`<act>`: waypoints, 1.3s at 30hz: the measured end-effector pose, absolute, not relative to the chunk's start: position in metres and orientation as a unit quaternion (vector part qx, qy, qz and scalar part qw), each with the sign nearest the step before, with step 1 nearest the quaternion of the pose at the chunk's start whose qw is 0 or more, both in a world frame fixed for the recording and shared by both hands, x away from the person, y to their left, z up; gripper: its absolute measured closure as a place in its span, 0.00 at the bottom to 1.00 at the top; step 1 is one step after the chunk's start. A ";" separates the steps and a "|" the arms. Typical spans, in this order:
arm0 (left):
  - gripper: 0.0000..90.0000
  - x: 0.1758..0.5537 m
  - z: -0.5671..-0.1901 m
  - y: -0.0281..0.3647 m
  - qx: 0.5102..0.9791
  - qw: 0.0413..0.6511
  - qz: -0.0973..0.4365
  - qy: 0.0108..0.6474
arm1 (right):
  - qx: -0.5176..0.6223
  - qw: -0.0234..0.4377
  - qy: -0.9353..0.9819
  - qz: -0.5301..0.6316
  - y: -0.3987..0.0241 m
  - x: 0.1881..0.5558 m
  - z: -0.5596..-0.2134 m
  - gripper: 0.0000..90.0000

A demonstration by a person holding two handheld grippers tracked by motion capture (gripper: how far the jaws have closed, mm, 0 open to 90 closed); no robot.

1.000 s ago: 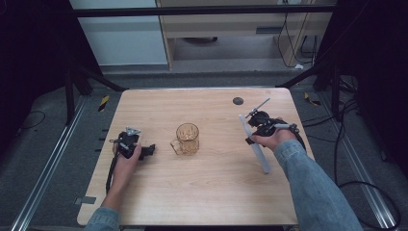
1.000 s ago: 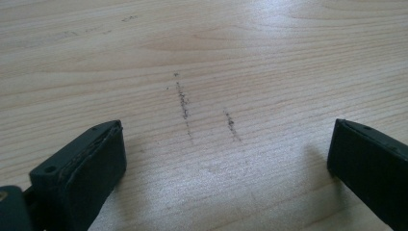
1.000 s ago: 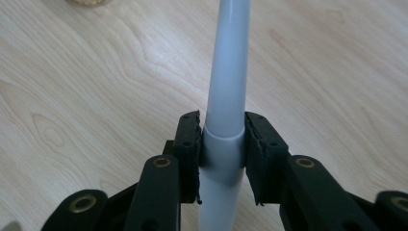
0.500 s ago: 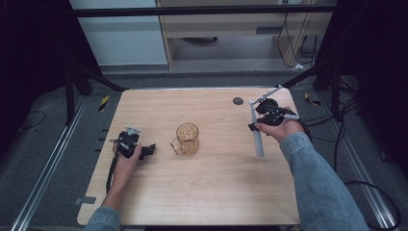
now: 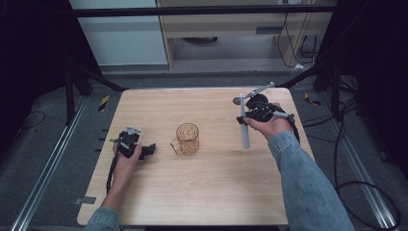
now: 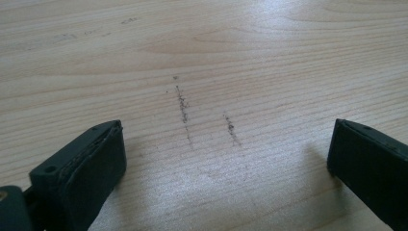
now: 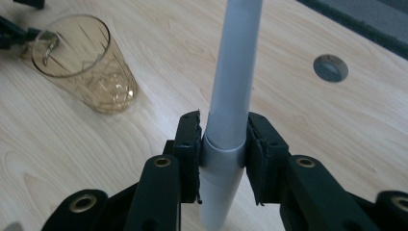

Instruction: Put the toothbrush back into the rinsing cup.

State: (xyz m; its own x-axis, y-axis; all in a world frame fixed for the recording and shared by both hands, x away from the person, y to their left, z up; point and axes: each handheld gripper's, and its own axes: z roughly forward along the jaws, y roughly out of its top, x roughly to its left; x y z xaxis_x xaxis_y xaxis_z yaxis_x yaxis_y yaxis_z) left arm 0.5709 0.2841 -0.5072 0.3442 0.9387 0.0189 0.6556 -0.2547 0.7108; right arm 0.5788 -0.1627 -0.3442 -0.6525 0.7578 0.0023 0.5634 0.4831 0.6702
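Two black jaws of the right gripper (image 7: pixel 223 159) are clamping the grey tube (image 7: pixel 230 96) upright at frame centre, presumably for lowering into the amber mug (image 7: pixel 84 62) at upper left.

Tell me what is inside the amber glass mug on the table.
The amber glass mug looks empty: through its open mouth only its ribbed wall shows. Its very bottom is blurred by the glass, so a thin residue cannot be ruled out.
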 end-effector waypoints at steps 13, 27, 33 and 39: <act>0.00 0.571 -0.507 0.284 0.758 0.311 0.228 0.526 | 0.383 0.156 0.840 0.352 -0.140 0.587 -0.334 0.76; 0.00 0.572 -0.507 0.284 0.758 0.312 0.228 0.526 | 0.382 0.158 0.830 0.374 -0.120 0.596 -0.333 0.76; 0.00 0.572 -0.507 0.284 0.758 0.312 0.228 0.526 | 0.381 0.160 0.826 0.384 -0.114 0.599 -0.331 0.76; 0.00 0.572 -0.507 0.284 0.758 0.312 0.228 0.526 | 0.378 0.161 0.823 0.392 -0.102 0.604 -0.328 0.76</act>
State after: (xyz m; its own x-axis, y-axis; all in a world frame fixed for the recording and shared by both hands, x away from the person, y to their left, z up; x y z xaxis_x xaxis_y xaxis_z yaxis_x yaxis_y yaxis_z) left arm 0.5719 0.2836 -0.5073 0.3435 0.9390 0.0167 0.6547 -0.2522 0.7126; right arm 0.6039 -0.1022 -0.3285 -0.6623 0.7486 0.0305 0.4960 0.4076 0.7667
